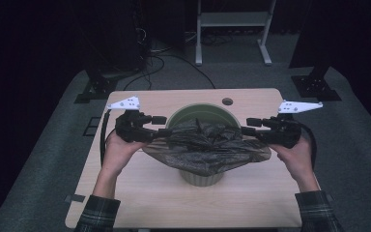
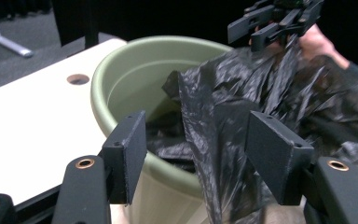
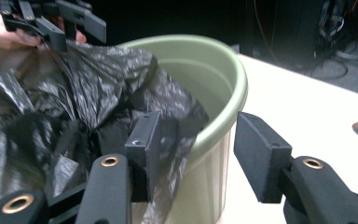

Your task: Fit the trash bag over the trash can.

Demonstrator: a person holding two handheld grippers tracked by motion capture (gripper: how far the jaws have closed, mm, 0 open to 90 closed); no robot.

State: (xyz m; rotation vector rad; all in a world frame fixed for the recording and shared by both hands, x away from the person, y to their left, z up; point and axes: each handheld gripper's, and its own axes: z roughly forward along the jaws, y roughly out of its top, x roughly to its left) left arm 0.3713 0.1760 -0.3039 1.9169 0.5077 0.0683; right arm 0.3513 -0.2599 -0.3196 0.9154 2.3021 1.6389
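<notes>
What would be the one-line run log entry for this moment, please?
work: lining green bin with black bag | left gripper: open, astride bin rim | right gripper: open, astride rim | bag: draped over near rim

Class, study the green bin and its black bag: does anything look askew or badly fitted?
Yes. The black bag sits unevenly on the green bin: it droops over the near rim and down the outside, while the far rim stays bare. Part is bunched inside. It looks like a liner not yet spread round the rim.
</notes>
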